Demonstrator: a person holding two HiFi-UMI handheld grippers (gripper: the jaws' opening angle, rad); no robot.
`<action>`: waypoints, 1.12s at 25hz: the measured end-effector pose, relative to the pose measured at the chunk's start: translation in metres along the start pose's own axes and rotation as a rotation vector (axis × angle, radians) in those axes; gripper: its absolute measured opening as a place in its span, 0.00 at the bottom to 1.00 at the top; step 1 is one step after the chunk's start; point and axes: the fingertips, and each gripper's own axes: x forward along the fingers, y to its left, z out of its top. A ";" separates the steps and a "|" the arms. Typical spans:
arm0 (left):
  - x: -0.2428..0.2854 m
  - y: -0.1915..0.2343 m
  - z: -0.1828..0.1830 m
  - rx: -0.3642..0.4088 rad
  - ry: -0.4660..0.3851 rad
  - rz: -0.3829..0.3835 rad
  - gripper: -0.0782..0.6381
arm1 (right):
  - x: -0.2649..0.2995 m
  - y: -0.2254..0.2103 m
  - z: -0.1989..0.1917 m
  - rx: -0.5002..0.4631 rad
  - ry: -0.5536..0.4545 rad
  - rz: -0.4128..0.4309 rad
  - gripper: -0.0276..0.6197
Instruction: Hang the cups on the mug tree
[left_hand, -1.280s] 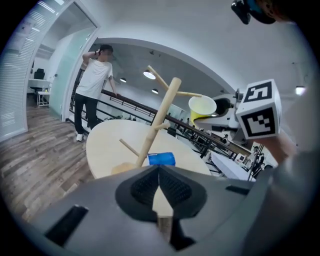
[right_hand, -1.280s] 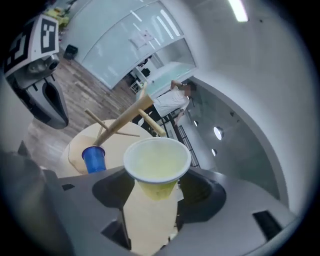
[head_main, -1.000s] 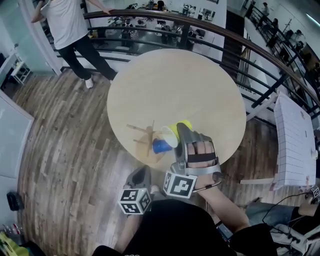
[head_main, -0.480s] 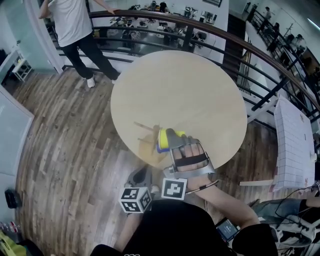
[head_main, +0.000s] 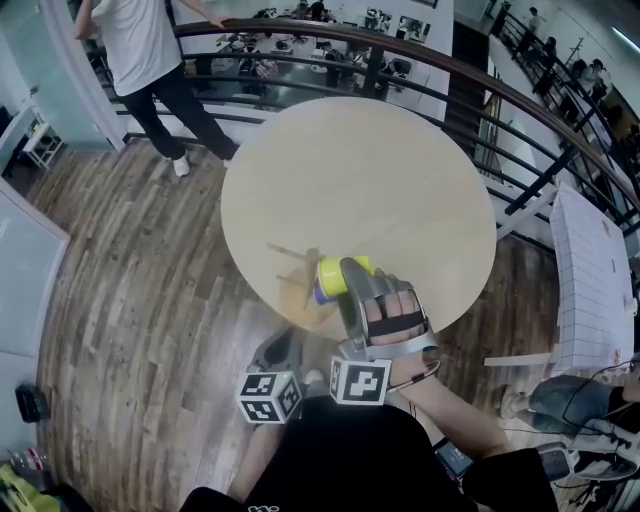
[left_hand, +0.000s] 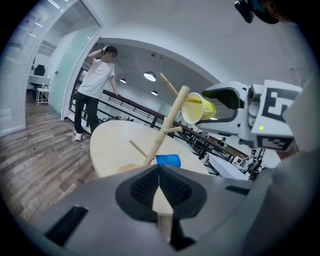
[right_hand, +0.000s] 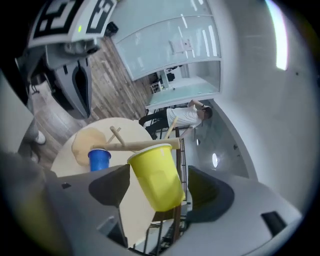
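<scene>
The wooden mug tree (head_main: 297, 266) stands near the front edge of the round table (head_main: 360, 170). A blue cup (left_hand: 167, 160) sits upright by its base. A yellow cup (right_hand: 157, 175) lies between the pads of my right gripper (right_hand: 160, 192), its mouth against the top of the tree's stem (right_hand: 145, 145). The jaws have just been opening; a gap shows on the right side of the cup. I cannot tell whether a peg carries it. My left gripper (left_hand: 159, 182) is shut on nothing, low in front of the table.
A person in a white shirt (head_main: 135, 45) stands by the dark railing (head_main: 420, 60) beyond the table. Wooden floor lies on the left. A white board (head_main: 590, 290) leans at the right.
My right gripper carried the yellow cup left, up to the tree's top, and now hides most of the blue cup in the head view. The left gripper stayed put.
</scene>
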 end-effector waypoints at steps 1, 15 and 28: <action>-0.001 0.000 0.001 0.002 -0.002 0.004 0.13 | -0.011 -0.002 -0.001 0.063 -0.016 0.032 0.59; -0.007 0.013 0.018 0.032 -0.044 0.088 0.13 | -0.057 -0.036 -0.082 1.501 -0.353 0.075 0.13; 0.008 -0.012 0.025 0.100 -0.038 0.067 0.13 | -0.038 0.039 -0.117 1.669 -0.205 0.008 0.06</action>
